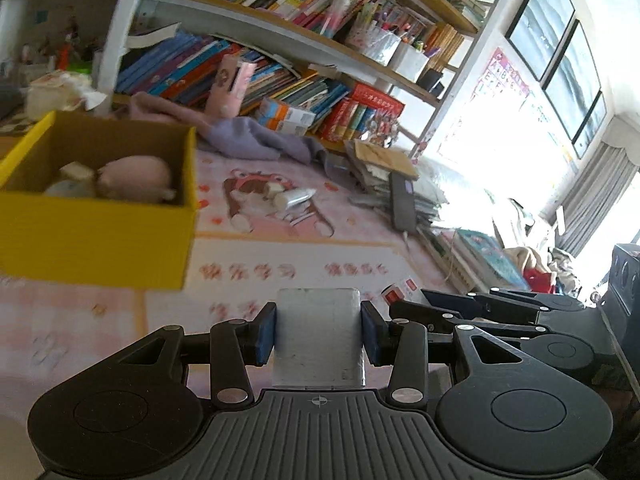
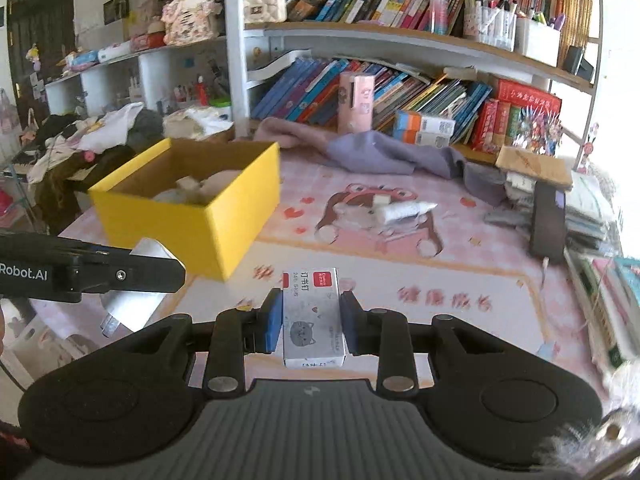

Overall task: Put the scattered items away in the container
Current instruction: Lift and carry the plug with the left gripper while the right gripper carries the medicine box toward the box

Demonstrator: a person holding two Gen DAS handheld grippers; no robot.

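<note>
My left gripper [image 1: 319,330] is shut on a white plug adapter [image 1: 318,336], held above the pink mat right of the yellow box [image 1: 96,236]; the adapter and left gripper also show in the right wrist view [image 2: 132,296]. My right gripper [image 2: 311,320] is shut on a white staple box [image 2: 313,316] with a red label and a cat drawing. The yellow box [image 2: 192,216] holds a pink plush toy [image 1: 134,178] and other small items. A white tube [image 2: 404,210] and a small cube [image 2: 380,200] lie on the mat further back.
A purple cloth [image 2: 384,152] lies by the bookshelf [image 2: 400,40] at the back. Stacked books and papers with a dark remote [image 2: 548,216] line the right side. Clothes are piled at the left [image 2: 80,140].
</note>
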